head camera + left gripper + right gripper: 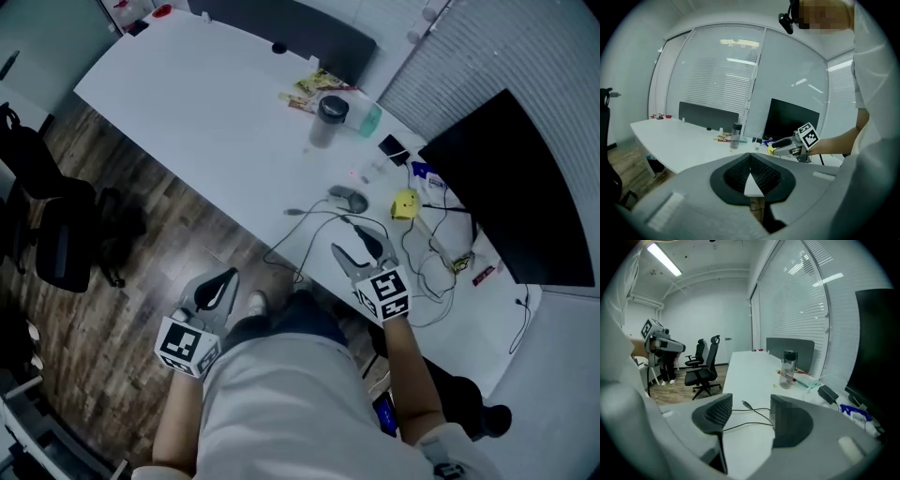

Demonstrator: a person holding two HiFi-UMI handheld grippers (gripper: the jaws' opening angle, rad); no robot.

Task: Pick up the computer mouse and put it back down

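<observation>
The grey computer mouse [350, 199] lies on the white desk [206, 112], near its front edge, and its dark cable [309, 217] loops toward me. My right gripper [347, 236] hovers just short of the mouse, above the cable, jaws open and empty. In the right gripper view the open right gripper [750, 406] frames the cable and its USB plug [746, 404]; the mouse does not show there. My left gripper [223, 277] hangs off the desk over the wooden floor. Seen in its own view, the left gripper [750, 159] has its pads meeting, with nothing held.
A clear bottle with a dark lid [330, 117] stands mid-desk beside snack packets [314, 89]. A black monitor [511, 187], a yellow object [405, 203] and tangled cables [436, 267] crowd the right end. Black office chairs [56, 225] stand on the floor to the left.
</observation>
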